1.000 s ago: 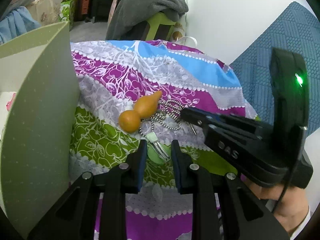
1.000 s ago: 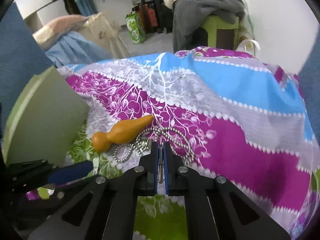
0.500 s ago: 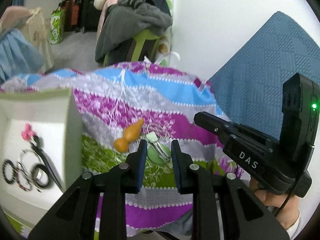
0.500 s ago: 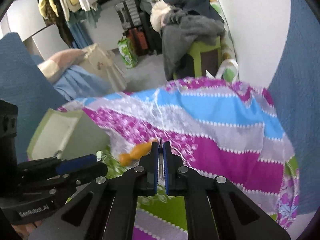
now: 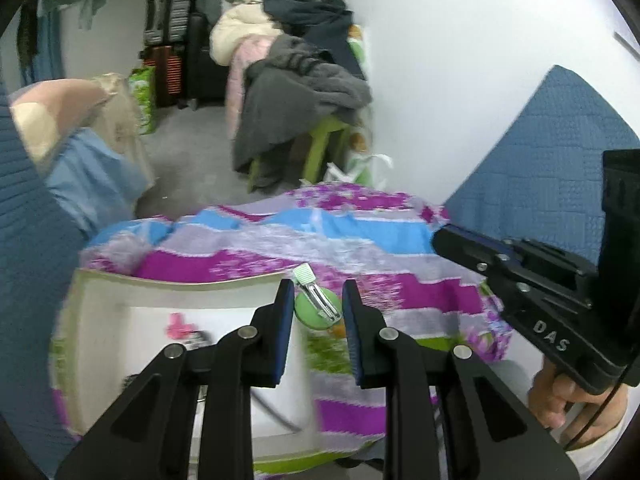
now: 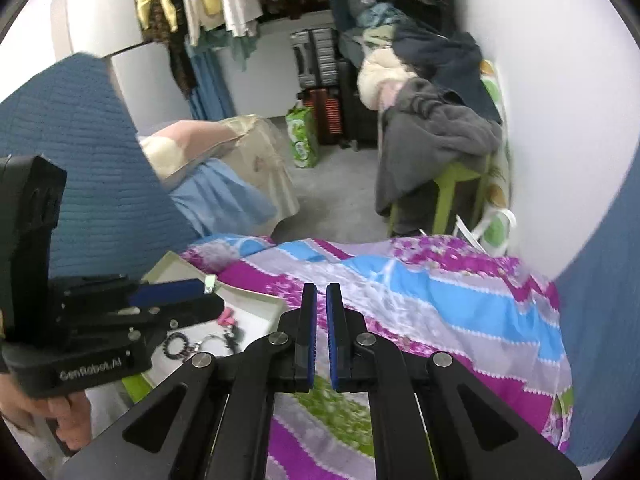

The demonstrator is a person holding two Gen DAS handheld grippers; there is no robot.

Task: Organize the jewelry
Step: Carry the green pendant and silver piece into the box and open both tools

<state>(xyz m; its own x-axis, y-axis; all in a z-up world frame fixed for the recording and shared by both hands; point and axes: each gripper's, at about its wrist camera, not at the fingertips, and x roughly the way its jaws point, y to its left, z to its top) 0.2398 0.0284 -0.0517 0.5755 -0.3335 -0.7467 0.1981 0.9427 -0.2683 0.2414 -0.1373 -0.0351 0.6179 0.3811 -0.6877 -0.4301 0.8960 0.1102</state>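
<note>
My left gripper (image 5: 315,307) is shut on a green round hair clip (image 5: 317,305) with a silver metal clasp, held in the air above the right edge of the pale green box (image 5: 180,282). Inside the box lie a pink bow clip (image 5: 180,326) and dark bracelets (image 6: 176,345). The left gripper also shows in the right wrist view (image 6: 208,284) over the box (image 6: 256,298). My right gripper (image 6: 321,300) is nearly shut with nothing between its fingers, raised over the colourful cloth (image 6: 440,300). In the left wrist view it (image 5: 448,240) shows at the right.
The box sits on a table covered by the purple, blue and green patterned cloth (image 5: 360,240). Blue quilted fabric (image 5: 552,176) hangs on both sides. A green stool piled with clothes (image 5: 304,92) stands behind, by a white wall.
Both grippers have risen away from the cloth. My left gripper has carried the green clip left and up over the box. The gourd and chain have dropped out of view.
</note>
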